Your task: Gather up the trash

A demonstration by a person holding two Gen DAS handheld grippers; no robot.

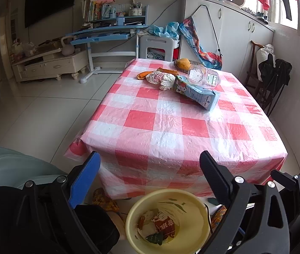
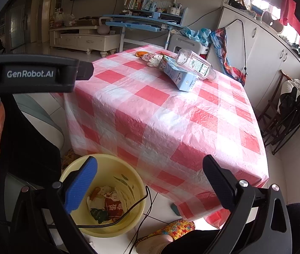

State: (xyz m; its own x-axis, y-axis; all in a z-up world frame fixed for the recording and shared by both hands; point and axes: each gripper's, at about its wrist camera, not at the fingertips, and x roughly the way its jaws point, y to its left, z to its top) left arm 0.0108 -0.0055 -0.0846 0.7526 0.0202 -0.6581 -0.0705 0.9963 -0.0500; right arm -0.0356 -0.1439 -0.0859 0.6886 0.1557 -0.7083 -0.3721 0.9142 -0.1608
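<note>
A yellow bin [image 1: 194, 218] [image 2: 128, 169] stands on the floor at the table's near edge and holds a red wrapper [image 1: 163, 224] [image 2: 113, 206] and other scraps. On the far side of the checked table [image 1: 160, 131] [image 2: 160, 116] lie a blue carton [image 1: 198, 92] [image 2: 179, 76], a clear plastic bottle [image 1: 203, 75] [image 2: 194, 63], crumpled paper [image 1: 160, 78] [image 2: 153, 59] and orange peel [image 1: 168, 71] [image 2: 140, 53]. My left gripper [image 1: 150, 158] is open and empty above the bin. My right gripper [image 2: 150, 165] is open and empty beside the bin.
A pale chair [image 1: 8, 165] stands at the left. A black cable [image 2: 137, 203] hangs over the bin rim. A knitted slipper [image 2: 167, 230] is on the floor. White cabinets [image 1: 234, 31] and a black folded chair [image 1: 272, 78] stand right of the table.
</note>
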